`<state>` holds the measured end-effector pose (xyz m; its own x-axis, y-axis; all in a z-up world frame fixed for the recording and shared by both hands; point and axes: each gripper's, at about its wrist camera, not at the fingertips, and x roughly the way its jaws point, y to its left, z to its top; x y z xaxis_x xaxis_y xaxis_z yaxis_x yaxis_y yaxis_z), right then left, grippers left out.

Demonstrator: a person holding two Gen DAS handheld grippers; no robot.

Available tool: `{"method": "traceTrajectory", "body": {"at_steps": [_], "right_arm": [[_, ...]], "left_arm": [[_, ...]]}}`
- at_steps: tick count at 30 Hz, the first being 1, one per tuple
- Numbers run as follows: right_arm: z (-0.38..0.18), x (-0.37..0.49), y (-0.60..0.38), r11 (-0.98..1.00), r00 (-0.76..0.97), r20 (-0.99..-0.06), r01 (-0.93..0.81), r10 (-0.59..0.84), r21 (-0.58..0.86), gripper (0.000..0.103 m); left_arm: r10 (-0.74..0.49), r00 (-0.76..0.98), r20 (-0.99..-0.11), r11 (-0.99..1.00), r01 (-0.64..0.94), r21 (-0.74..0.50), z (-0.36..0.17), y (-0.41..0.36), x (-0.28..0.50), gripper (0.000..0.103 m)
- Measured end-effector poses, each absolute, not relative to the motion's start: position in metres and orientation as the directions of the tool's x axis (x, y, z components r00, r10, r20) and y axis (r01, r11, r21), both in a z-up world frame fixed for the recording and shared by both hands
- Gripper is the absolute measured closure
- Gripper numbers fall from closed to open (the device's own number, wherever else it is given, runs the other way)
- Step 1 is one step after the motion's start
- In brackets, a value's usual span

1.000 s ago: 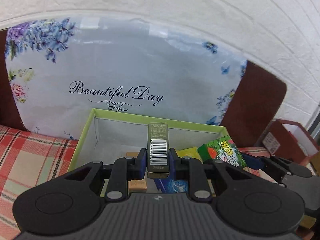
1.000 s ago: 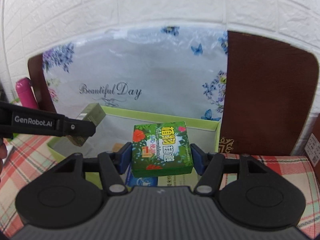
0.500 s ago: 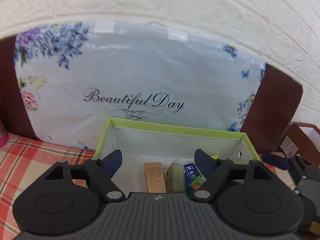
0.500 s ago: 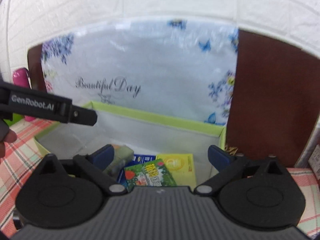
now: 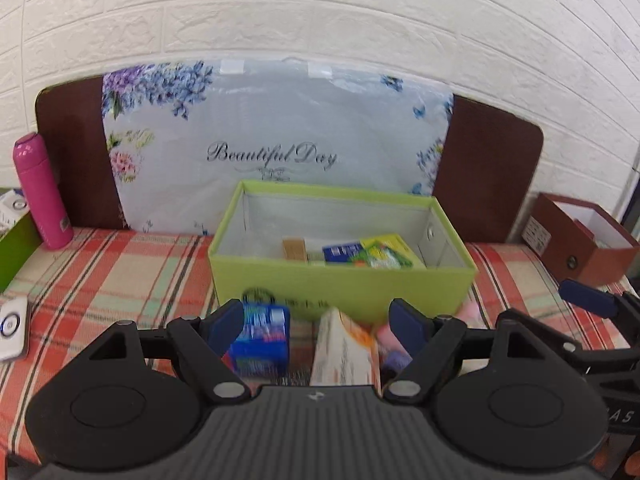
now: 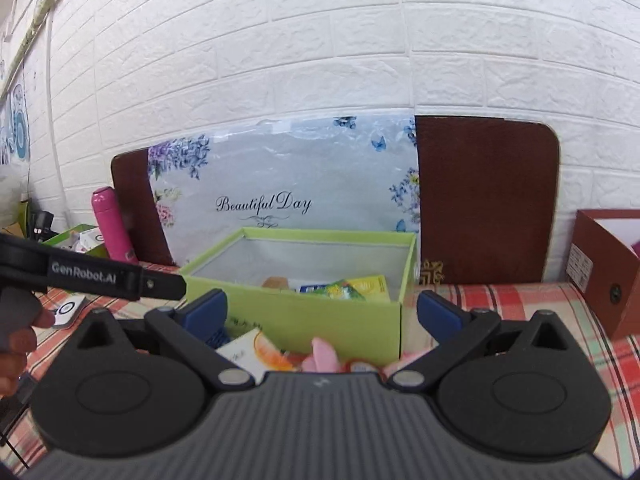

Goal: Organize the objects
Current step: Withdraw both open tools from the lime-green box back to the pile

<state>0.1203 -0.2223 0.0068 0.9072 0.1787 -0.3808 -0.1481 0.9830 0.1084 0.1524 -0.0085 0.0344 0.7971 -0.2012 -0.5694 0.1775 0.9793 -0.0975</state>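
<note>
Both the left gripper point(image 5: 318, 322) and the right gripper point(image 6: 322, 312) are wide open and hold nothing, near the green box point(image 5: 344, 280); the little blue box point(image 5: 260, 336) just before it looks light and stiff, so pinch its flat sides.

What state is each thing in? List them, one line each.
Left gripper: open, holding nothing.
Right gripper: open, holding nothing.
Green box: lid off, several packets inside.
Blue packet: on the cloth, outside the box.
White and orange packet: on the cloth, outside the box.
Pink bottle: upright, capped.
Brown box: open on top.
</note>
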Motion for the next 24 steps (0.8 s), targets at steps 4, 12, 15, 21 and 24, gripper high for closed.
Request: {"method": "traceTrajectory", "body": {"at_steps": [4,12,15,21,24], "right_arm": [[-0.003,0.086,-0.218,0.985,0.9,-0.402,-0.137,0.169,0.107,0.0],[-0.037,0.04,-0.215,0.984,0.867,-0.471,-0.104,0.161,0.143,0.0],[-0.051,0.027,-0.212,0.986,0.854,-0.498,-0.087,0.148,0.144,0.0],[-0.077,0.01,-0.209,0.985,0.83,-0.538,-0.071,0.147,0.159,0.0],[-0.087,0.008,-0.205,0.985,0.819,-0.554,-0.078,0.15,0.152,0.0]], "left_arm": [[-0.187,0.786,-0.59,0.982,0.162,-0.095,0.02,-0.011,0.124,0.02],[-0.127,0.748,-0.652,0.991,0.116,-0.06,-0.015,-0.005,0.09,0.02],[-0.112,0.721,-0.683,0.993,0.096,-0.062,-0.028,0.0,0.084,0.02],[-0.13,0.703,-0.7,0.991,0.1,-0.084,-0.045,0.011,0.071,0.02],[-0.165,0.699,-0.696,0.986,0.122,-0.112,-0.051,0.016,0.066,0.02]]}}
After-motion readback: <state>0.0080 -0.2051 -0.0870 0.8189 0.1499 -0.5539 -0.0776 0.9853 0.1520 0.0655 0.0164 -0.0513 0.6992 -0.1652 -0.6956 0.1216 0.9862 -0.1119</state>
